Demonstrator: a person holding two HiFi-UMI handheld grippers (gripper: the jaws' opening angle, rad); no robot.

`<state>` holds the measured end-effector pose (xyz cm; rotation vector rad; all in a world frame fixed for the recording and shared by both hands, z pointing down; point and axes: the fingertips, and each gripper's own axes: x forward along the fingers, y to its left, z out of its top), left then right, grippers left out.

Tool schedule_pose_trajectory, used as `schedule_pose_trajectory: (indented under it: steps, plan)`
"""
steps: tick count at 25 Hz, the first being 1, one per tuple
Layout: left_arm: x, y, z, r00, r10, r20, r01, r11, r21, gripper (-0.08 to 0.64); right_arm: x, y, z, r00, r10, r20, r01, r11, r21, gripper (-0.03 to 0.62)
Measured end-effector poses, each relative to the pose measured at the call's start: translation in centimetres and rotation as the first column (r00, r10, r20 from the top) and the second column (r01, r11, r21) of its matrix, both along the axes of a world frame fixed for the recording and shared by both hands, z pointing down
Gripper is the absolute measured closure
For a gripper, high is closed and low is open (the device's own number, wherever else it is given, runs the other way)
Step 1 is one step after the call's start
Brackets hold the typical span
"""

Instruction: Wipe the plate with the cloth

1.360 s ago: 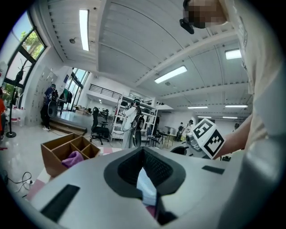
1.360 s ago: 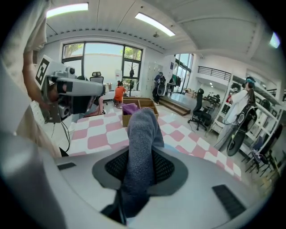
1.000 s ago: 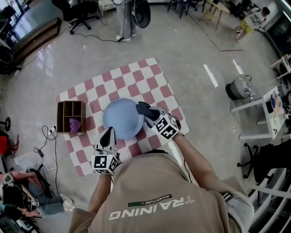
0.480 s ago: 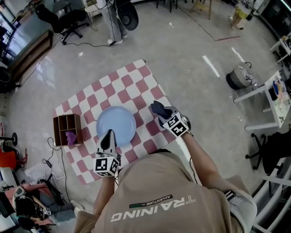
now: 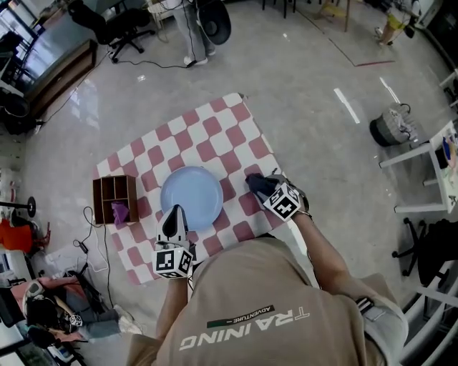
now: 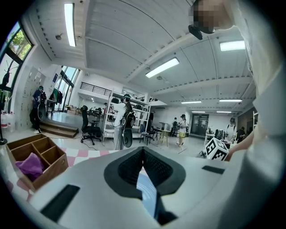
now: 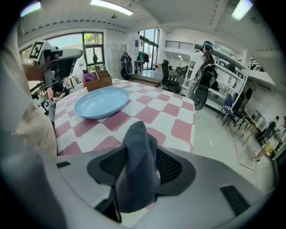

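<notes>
Two grippers at work over red-and-white checked table (image 5: 207,136). Left gripper (image 5: 174,212) clamped on near rim of round pale-blue plate (image 5: 192,194); plate lies flat mid-table. Right gripper (image 5: 257,184) just right of plate, jaws opening, dark grey cloth (image 7: 136,170) standing between them. Brown wooden compartment box (image 5: 114,180) at table's left edge, purple rag (image 5: 119,212) inside. Glossy grey floor (image 5: 300,71), black office chair (image 5: 107,21) beyond.

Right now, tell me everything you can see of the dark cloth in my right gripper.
The cloth is dark blue-grey soft fabric, bunched into a thick fold. It stands between the jaws of the right gripper, which are opening, with pad mesh bare on both sides. Its rounded end pokes past the jaws, over the checked tablecloth, right of the blue plate and apart from it.
</notes>
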<state>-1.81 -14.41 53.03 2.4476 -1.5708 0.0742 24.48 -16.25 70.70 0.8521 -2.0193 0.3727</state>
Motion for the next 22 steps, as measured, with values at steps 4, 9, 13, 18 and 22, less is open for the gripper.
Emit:
schedule_pose_trajectory:
  steps: [4, 9, 13, 18, 22]
  plan:
    - [-1.6, 0.5, 0.3, 1.000, -0.031, -0.004, 0.031, 0.999, -0.007, 0.549, -1.5, -0.2, -1.8, 0.998, -0.005, 0.060, 0.003, 1.000, 0.025, 0.370]
    - [-3.3, 1.2, 0.0, 0.998, -0.057, -0.012, 0.057, 0.998, 0.001, 0.549, -3.8, -0.9, -4.3, 0.994, -0.014, 0.112, 0.007, 0.998, 0.067, 0.394]
    - [-5.1, 2.1, -0.8, 0.997, -0.077, -0.017, 0.077, 0.997, 0.016, 0.549, -6.9, -1.7, -8.6, 0.973, -0.022, 0.230, -0.018, 0.985, 0.173, 0.503]
    - [-8.3, 1.9, -3.1, 0.994, -0.110, 0.005, 0.109, 0.991, 0.082, 0.549, -13.7, -2.7, -17.6, 0.879, -0.159, 0.450, -0.014, 0.934, 0.356, 0.558]
    - [-9.1, 1.8, -5.9, 0.995, -0.096, 0.023, 0.091, 0.984, 0.152, 0.549, -19.8, -1.5, -23.3, 0.824, -0.364, 0.434, 0.121, 0.862, 0.493, 0.566]
